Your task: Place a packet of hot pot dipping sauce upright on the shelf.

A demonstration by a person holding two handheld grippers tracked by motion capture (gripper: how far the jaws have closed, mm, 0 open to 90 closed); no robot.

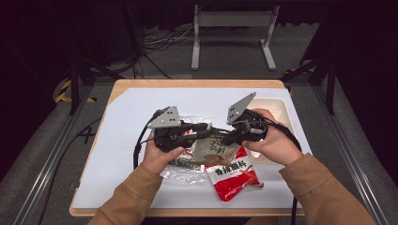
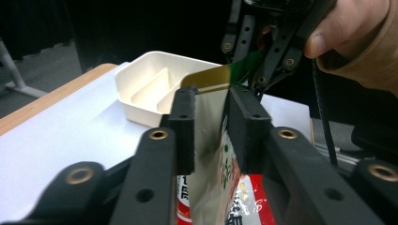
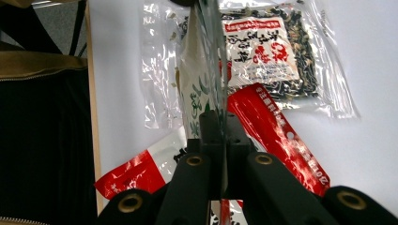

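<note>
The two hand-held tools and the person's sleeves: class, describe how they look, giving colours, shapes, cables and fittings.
Both the left tool and the right tool are black, built of jointed linkage bars with brass-coloured pivot pins and flat rectangular pads. Each carries a grey three-cornered plate on top and trails a black cable. The sleeves are tan-brown.

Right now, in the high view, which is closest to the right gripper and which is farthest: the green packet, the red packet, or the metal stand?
1. Green packet: clamped in the right gripper.
2. Red packet: just below, near the table's front.
3. Metal stand: on the floor beyond the table.
</note>
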